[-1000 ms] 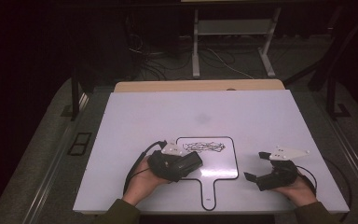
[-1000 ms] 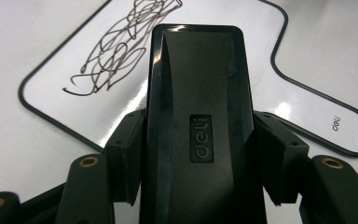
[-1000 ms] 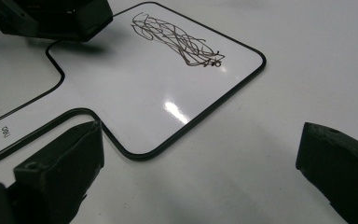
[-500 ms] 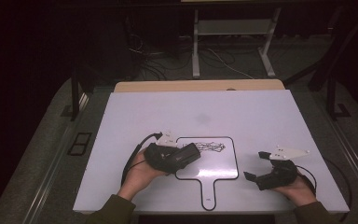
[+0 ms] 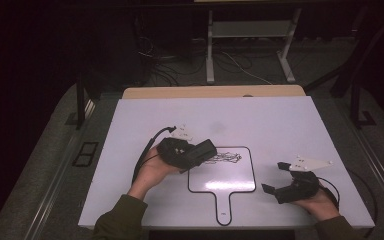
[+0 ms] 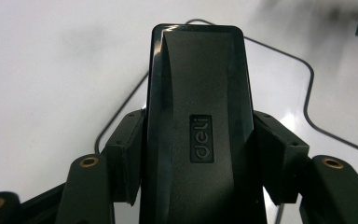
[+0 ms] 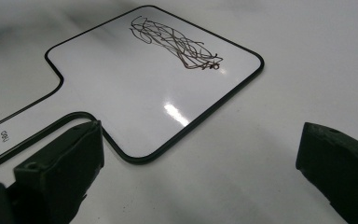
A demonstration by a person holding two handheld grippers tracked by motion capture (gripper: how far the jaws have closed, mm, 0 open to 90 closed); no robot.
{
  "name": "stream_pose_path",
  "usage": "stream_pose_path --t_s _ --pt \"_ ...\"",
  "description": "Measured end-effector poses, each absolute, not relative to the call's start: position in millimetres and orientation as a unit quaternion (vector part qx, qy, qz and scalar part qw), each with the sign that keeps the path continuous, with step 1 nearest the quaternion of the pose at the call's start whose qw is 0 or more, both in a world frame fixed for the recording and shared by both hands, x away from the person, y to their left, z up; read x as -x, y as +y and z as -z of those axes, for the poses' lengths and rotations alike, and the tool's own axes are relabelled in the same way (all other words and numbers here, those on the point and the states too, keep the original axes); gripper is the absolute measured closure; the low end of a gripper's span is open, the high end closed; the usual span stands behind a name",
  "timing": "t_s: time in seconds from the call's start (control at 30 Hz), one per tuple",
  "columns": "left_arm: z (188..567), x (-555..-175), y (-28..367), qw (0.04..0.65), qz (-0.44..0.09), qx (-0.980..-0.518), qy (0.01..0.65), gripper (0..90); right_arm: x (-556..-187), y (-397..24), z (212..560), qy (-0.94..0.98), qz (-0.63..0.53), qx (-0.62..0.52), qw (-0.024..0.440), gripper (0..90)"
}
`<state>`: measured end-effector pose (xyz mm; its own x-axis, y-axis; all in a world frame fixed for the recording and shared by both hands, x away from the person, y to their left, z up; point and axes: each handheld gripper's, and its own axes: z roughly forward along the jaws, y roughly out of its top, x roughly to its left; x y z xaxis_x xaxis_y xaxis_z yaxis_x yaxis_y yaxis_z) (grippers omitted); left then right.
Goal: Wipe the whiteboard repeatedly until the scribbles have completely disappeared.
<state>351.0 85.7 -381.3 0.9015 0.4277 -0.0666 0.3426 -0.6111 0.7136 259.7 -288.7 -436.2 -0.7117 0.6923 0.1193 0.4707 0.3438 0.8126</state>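
The raised brand "deli" reads lengthwise on the black eraser (image 6: 200,140) clamped between the left gripper's (image 6: 200,154) jaws, while small print on the whiteboard paddle's handle (image 7: 4,135), beside the right gripper's left jaw, is illegible.

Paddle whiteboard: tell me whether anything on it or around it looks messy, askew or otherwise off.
Only the dark scribble near the top edge of the paddle whiteboard mars it. The left gripper holds a black eraser beside that mark. The board lies flat, undamaged.

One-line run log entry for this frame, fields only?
left gripper: shut on eraser | eraser: beside scribble on paddle whiteboard | right gripper: open, empty, right of whiteboard
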Motion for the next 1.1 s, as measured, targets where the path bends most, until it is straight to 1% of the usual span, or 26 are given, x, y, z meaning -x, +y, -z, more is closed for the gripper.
stream_pose_path --t_s 0.17,0.53,0.77,0.83,1.1 --pt "382.5 -365.2 77.7 0.376 -0.054 -0.900 0.215 39.0 -259.5 -288.7 436.4 0.810 -0.446 -0.361 0.122 0.0" --pt "401.0 -388.5 59.8 0.360 -0.050 -0.905 0.220 39.1 -260.5 -289.0 437.3 0.811 -0.448 -0.357 0.122 0.0" --pt "413.1 -394.8 58.3 0.337 -0.055 -0.911 0.231 39.1 -260.3 -288.6 437.3 0.811 -0.448 -0.356 0.122 0.0" --pt "415.1 -396.0 58.1 0.329 -0.065 -0.913 0.232 39.1 -260.4 -288.6 437.4 0.811 -0.448 -0.355 0.121 0.0" --pt "423.5 -400.9 63.0 0.316 -0.069 -0.915 0.241 39.1 -260.5 -288.9 437.4 0.811 -0.448 -0.355 0.122 0.0"
